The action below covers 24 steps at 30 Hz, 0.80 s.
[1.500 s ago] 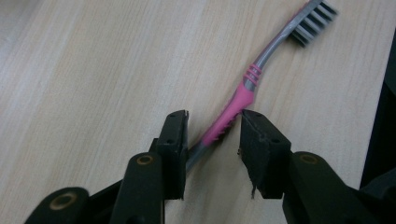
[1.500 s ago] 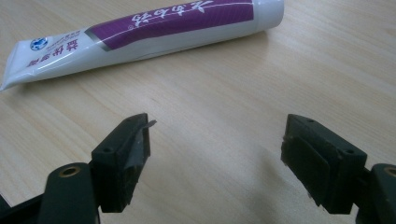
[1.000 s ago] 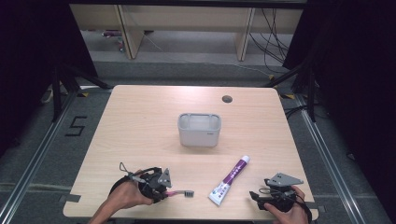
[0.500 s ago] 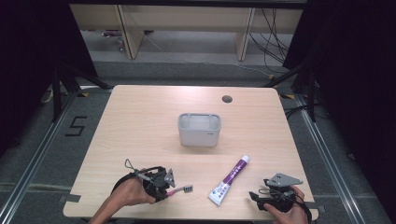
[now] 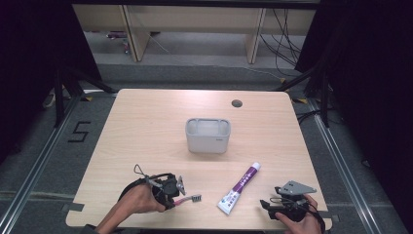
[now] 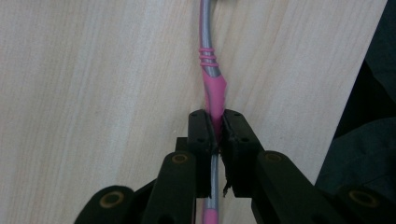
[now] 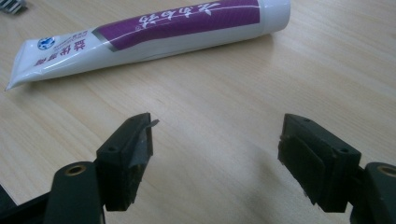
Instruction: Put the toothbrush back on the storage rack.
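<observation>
The left gripper (image 5: 171, 189) sits near the front-left edge of the table (image 5: 146, 126) with its jaws clamped on the pink-and-grey toothbrush (image 5: 187, 199). The toothbrush lies flat on the tabletop, long axis across the table, bristle head pointing right toward the toothpaste tube (image 5: 239, 189). In the left gripper view the pads (image 6: 201, 133) pinch the pink part of the toothbrush handle (image 6: 214, 91). The left hand (image 5: 139, 200) comes in from the front edge, forearm angled up and right.

A grey rectangular holder (image 5: 208, 135) stands at the table centre, well apart from both grippers.

The tube lies diagonally, cap end toward the far right, crimped end toward the front. Its purple label carries white script, not legible here.

The right gripper (image 5: 277, 202) rests near the front-right corner, jaws released and wide apart, nothing between them, the tube just ahead in the right gripper view (image 7: 154, 30).
</observation>
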### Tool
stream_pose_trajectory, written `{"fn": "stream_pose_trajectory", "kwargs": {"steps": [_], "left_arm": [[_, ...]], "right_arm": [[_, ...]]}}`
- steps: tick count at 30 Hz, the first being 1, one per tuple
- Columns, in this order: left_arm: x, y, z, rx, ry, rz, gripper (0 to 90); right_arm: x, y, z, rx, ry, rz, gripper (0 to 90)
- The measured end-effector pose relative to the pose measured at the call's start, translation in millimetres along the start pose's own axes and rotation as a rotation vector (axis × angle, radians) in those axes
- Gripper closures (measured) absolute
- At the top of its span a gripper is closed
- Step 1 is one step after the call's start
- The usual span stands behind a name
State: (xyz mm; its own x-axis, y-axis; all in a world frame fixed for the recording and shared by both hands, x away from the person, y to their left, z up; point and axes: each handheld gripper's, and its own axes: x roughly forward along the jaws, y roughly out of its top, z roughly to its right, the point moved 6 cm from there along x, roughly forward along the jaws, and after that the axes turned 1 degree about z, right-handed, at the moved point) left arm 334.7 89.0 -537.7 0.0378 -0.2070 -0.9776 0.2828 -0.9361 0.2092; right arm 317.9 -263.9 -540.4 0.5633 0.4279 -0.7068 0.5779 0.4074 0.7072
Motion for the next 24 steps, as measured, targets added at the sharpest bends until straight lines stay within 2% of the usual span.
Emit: {"fn": "stream_pose_trajectory", "kwargs": {"steps": [3, 4, 5, 7, 8, 10, 11, 13, 14, 15, 16, 17, 19, 20, 24], "left_arm": [[-0.2, 0.4, -1.1, 0.006, 0.006, -0.016, 82.0], [-1.4, 1.3, -1.0, 0.004, 0.005, -0.013, 82.1], [-2.1, 1.9, -1.1, 0.004, 0.005, -0.009, 82.2], [-2.9, 2.1, -1.1, 0.003, 0.007, -0.009, 82.3], [-3.6, 2.1, -1.2, 0.005, 0.007, -0.011, 82.2], [-6.2, 2.1, -3.1, -0.004, 0.006, -0.004, 82.3], [-6.8, 2.0, -3.9, -0.010, 0.015, 0.002, 82.3], [-7.6, 1.5, -4.1, -0.012, 0.015, 0.003, 82.3], [-9.9, 1.1, -4.0, -0.017, 0.022, 0.015, 82.3], [-9.9, 1.1, -4.0, -0.017, 0.022, 0.015, 82.3], [-13.2, 1.6, -4.6, -0.032, 0.023, 0.045, 82.3], [-15.3, 1.7, -5.6, -0.037, 0.029, 0.055, 82.3], [-16.9, 1.4, -6.5, -0.037, 0.024, 0.062, 82.3], [-20.9, 2.2, -9.4, -0.041, 0.023, 0.089, 82.3], [-27.6, 3.6, -13.7, -0.047, 0.040, 0.121, 82.3]], "right_arm": [[0.8, -0.9, 1.5, -0.010, -0.001, 0.000, 26.5], [0.4, -0.6, -2.3, 0.023, 0.010, -0.004, 26.5], [0.5, 0.2, 0.1, -0.008, 0.004, 0.004, 26.5], [0.0, -0.3, 0.1, 0.000, -0.002, -0.002, 26.5], [0.4, 0.0, 1.1, -0.017, 0.000, 0.001, 26.5], [-0.1, -0.6, -0.8, 0.012, 0.001, -0.003, 26.5], [0.2, -0.5, 1.5, -0.013, -0.004, 0.005, 26.5], [1.4, -0.2, 2.7, -0.029, 0.002, 0.009, 26.5], [-0.2, -0.5, -0.3, 0.008, 0.000, -0.001, 26.5], [-0.2, -0.5, -0.3, 0.008, 0.000, -0.001, 26.5], [-0.1, -0.6, 0.6, -0.002, -0.002, -0.002, 26.5], [1.7, -0.2, 2.6, -0.030, 0.004, 0.011, 26.5], [1.6, -0.2, 2.7, -0.030, 0.004, 0.010, 26.5], [-0.1, -0.5, 0.2, 0.003, -0.003, 0.001, 26.5], [0.0, -0.7, 2.8, -0.006, -0.010, 0.004, 26.5]]}}
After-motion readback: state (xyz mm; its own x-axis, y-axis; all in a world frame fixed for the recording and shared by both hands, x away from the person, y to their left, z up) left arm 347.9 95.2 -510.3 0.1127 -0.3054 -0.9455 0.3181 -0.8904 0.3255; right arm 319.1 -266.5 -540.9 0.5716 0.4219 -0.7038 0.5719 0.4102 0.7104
